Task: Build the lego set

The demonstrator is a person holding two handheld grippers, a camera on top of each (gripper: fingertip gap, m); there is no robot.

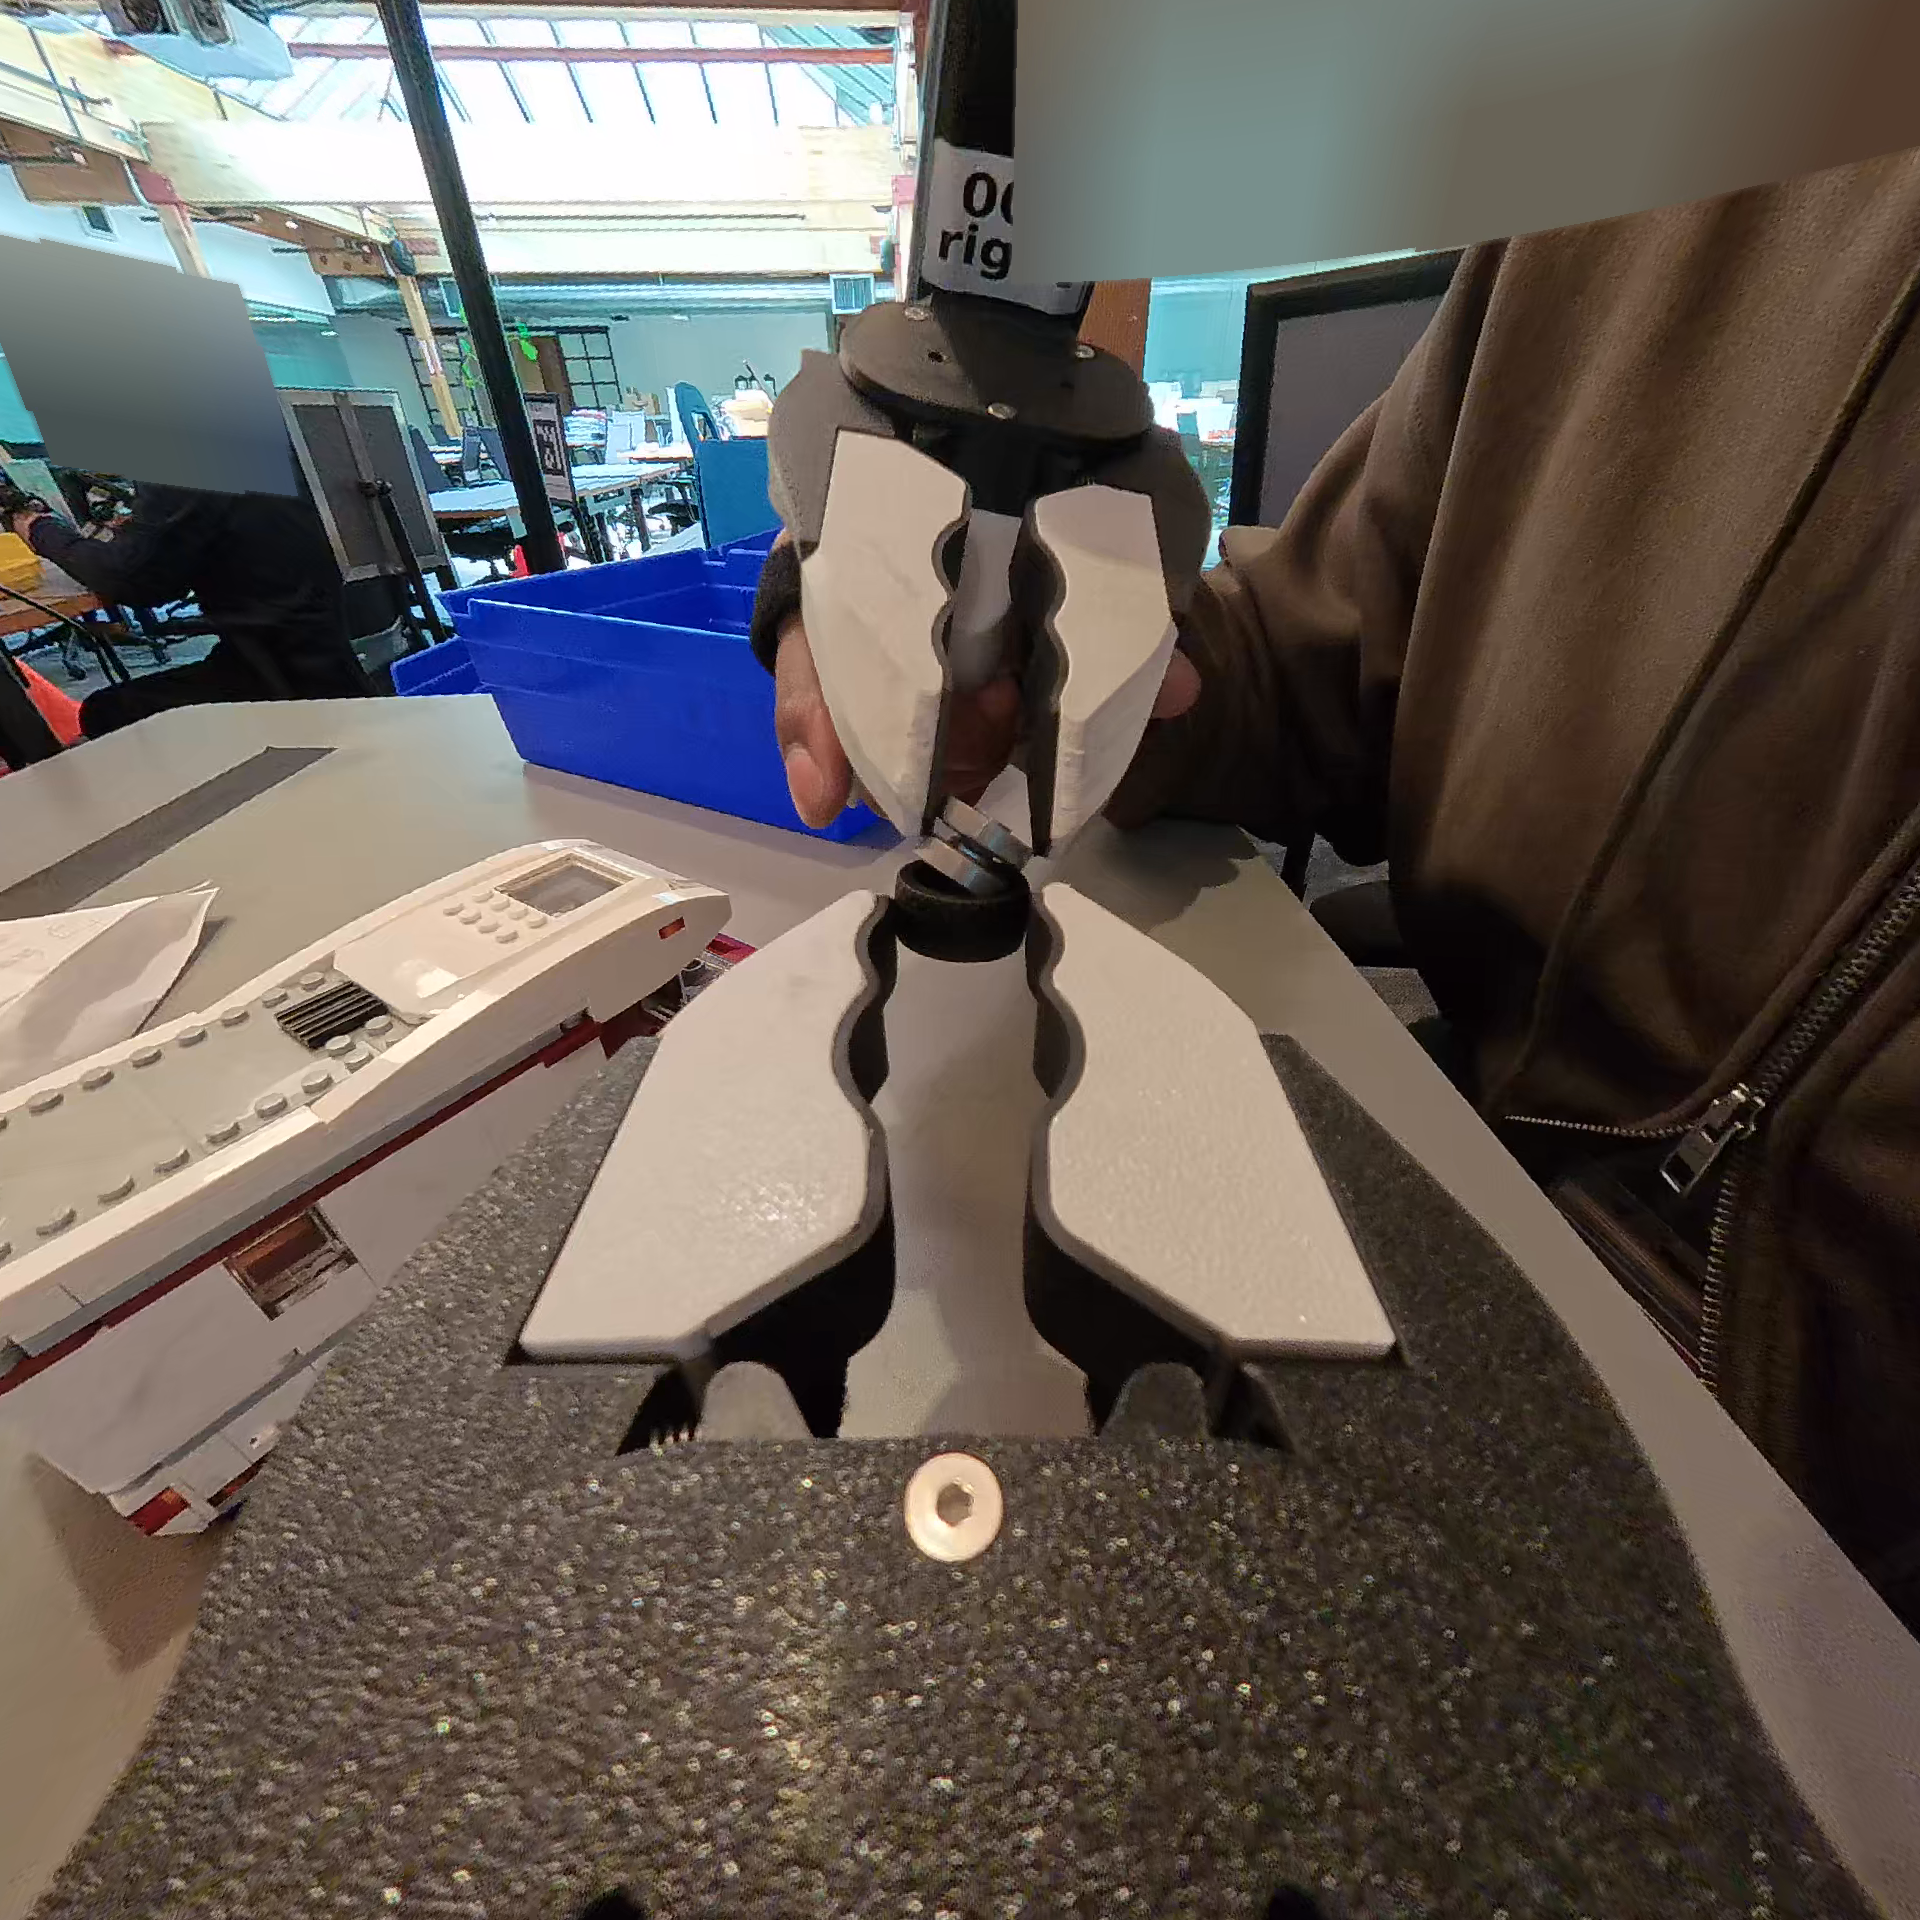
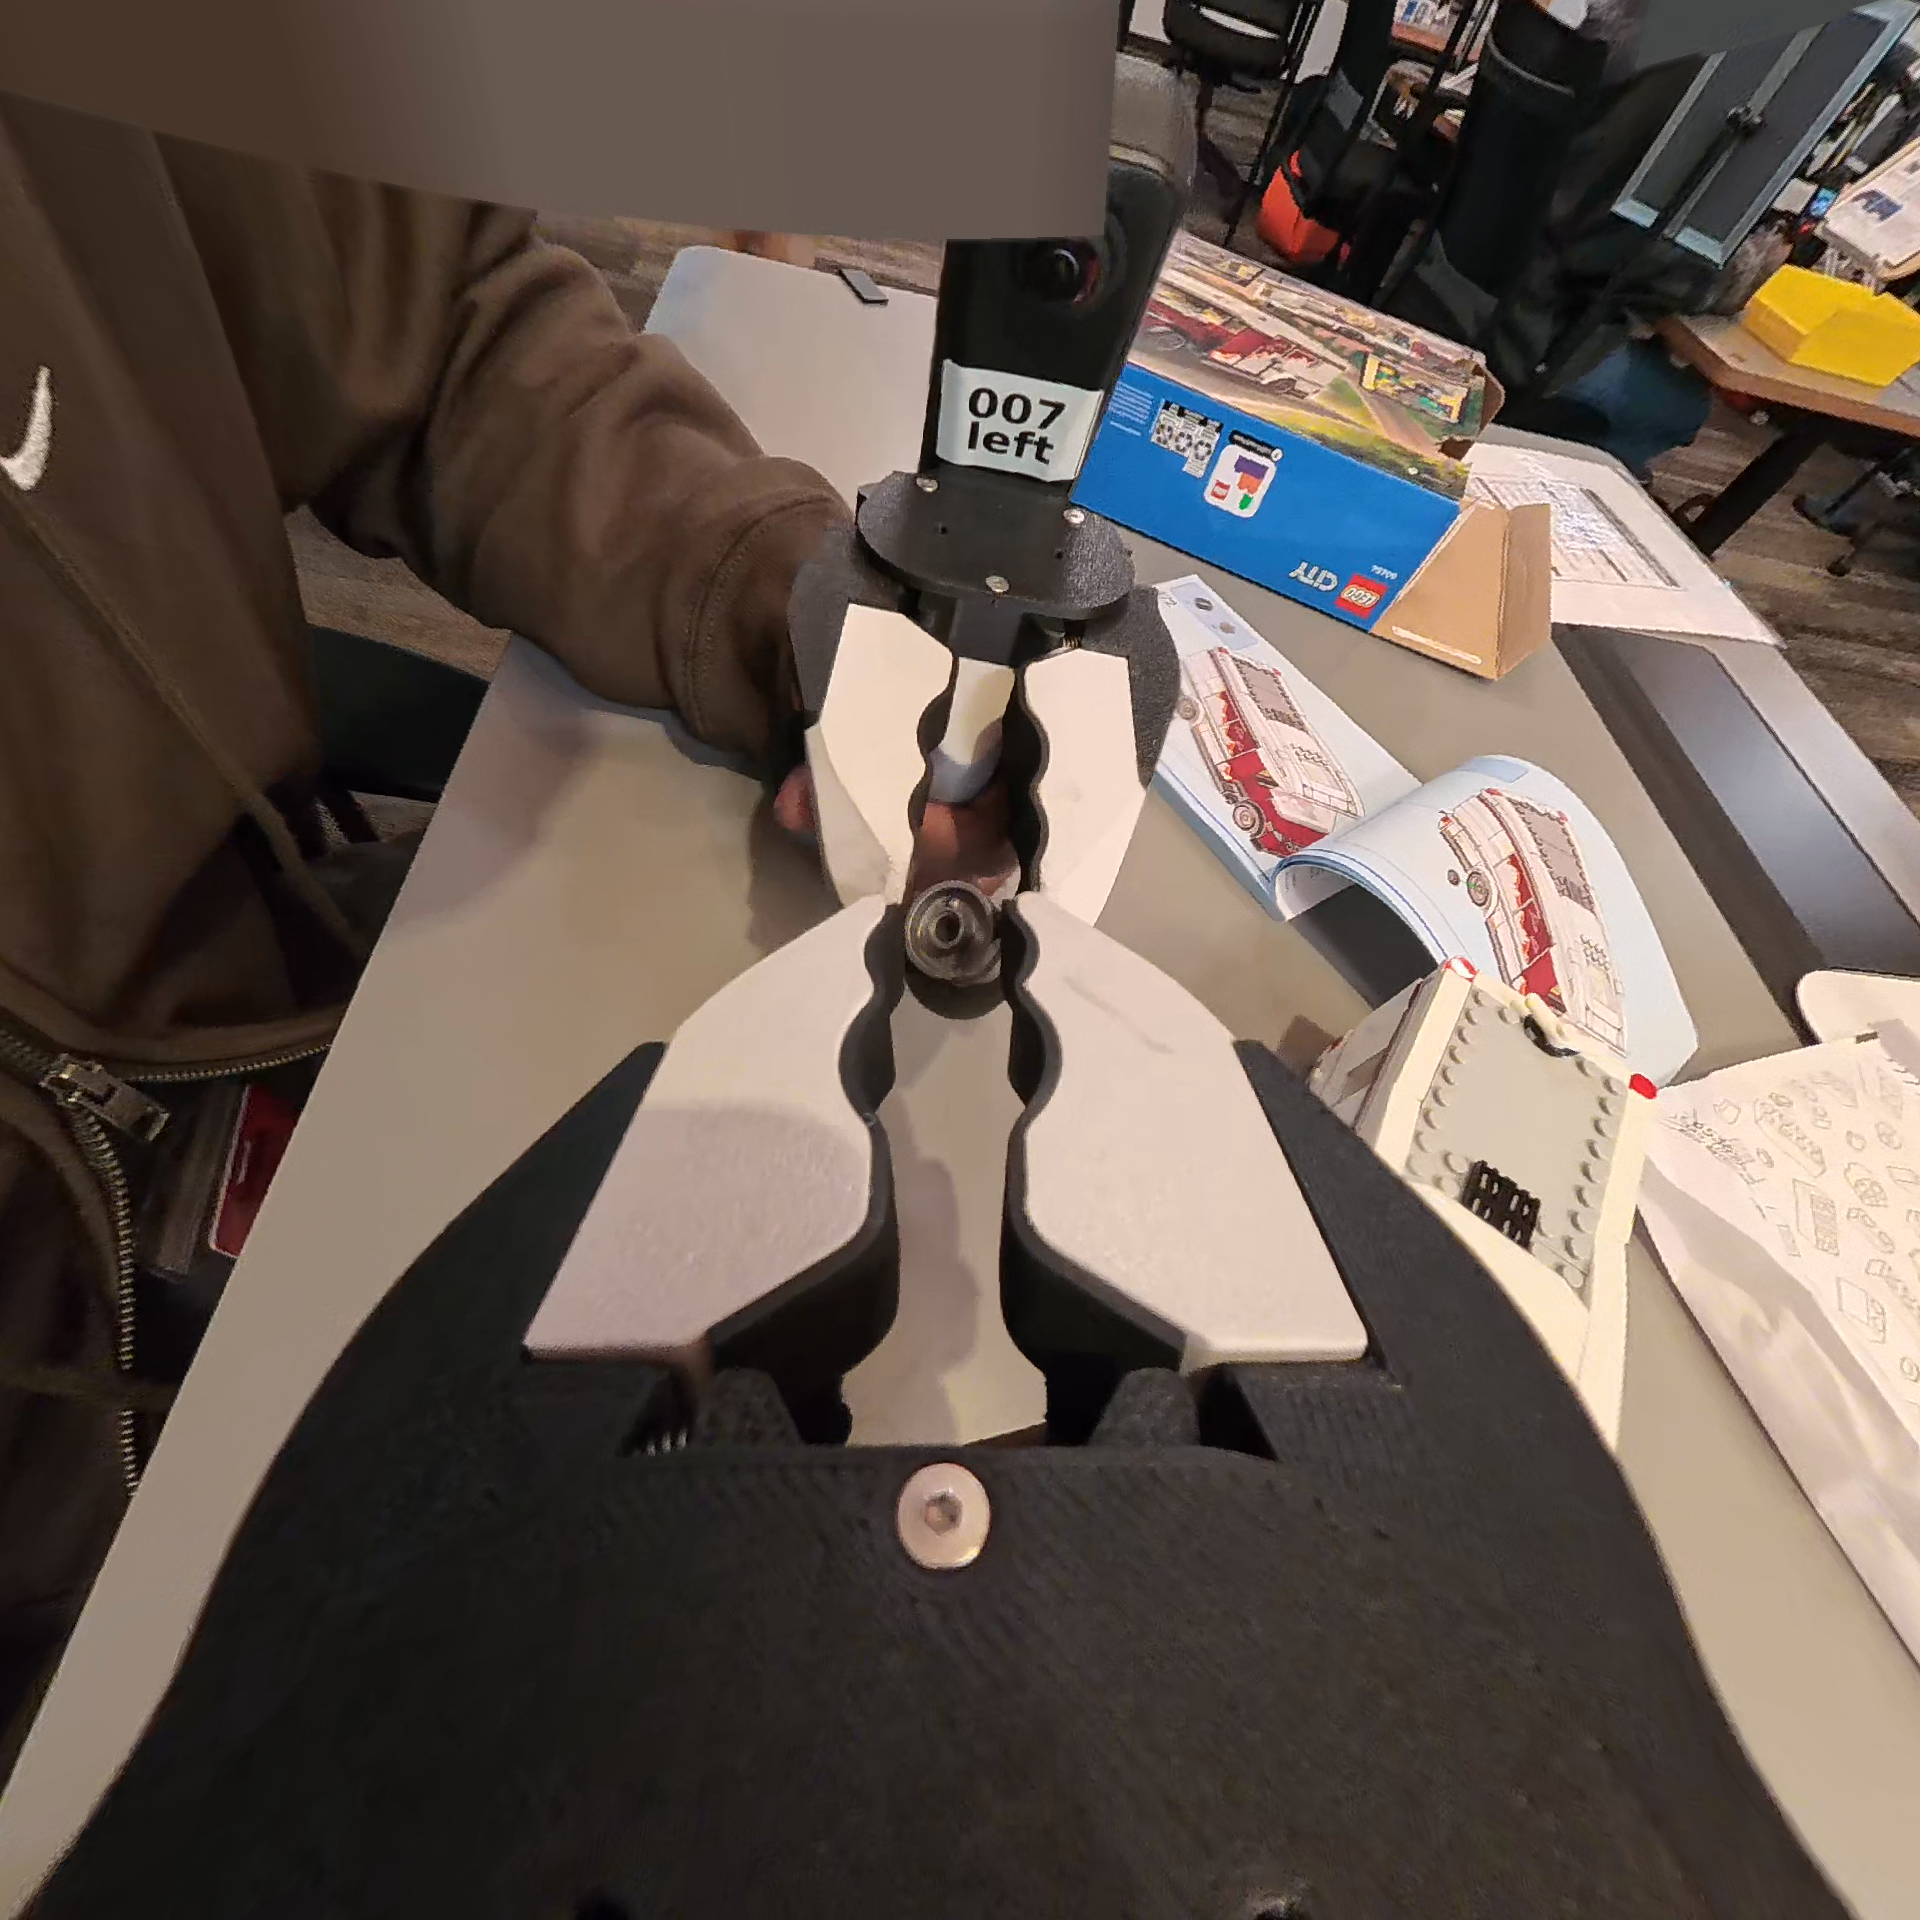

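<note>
Left wrist view. Left claw (image 1: pixel 961 914) at frame centre, pinching a small black rubber tyre (image 1: pixel 961 920) between its tips, both pads against the tyre's sides. Right claw (image 1: pixel 982 831) coming down from upper centre, tips closed on a grey wheel rim (image 1: pixel 977 844), tilted, lower edge sitting partly in the tyre's opening. Hand (image 1: pixel 821 727) visible behind the right claw, brown sleeve (image 1: pixel 1558 675) filling the right side. White and dark-red brick-built vehicle (image 1: pixel 312 1039) at left on the grey worktop (image 1: pixel 364 769). Loose paper sheet (image 1: pixel 94 956) at far left edge. Blue bins (image 1: pixel 623 665) beyond, centre-left.

Right wrist view. Right claw (image 2: pixel 951 951) at centre, gripping the rim (image 2: pixel 951 935), seen face-on with its hub hole toward the camera; pads touching both sides. Dark ring of the tyre (image 2: pixel 956 1003) showing just under the rim. Left claw (image 2: pixel 961 894) opposite, pointing toward the camera, tips close around the same spot; its contact on the tyre mostly hidden here. Open instruction booklet (image 2: pixel 1455 862) at right, brick vehicle (image 2: pixel 1507 1143) lower right, blue set box (image 2: pixel 1299 488) upper right, printed sheet (image 2: pixel 1818 1195) at far right edge.
</note>
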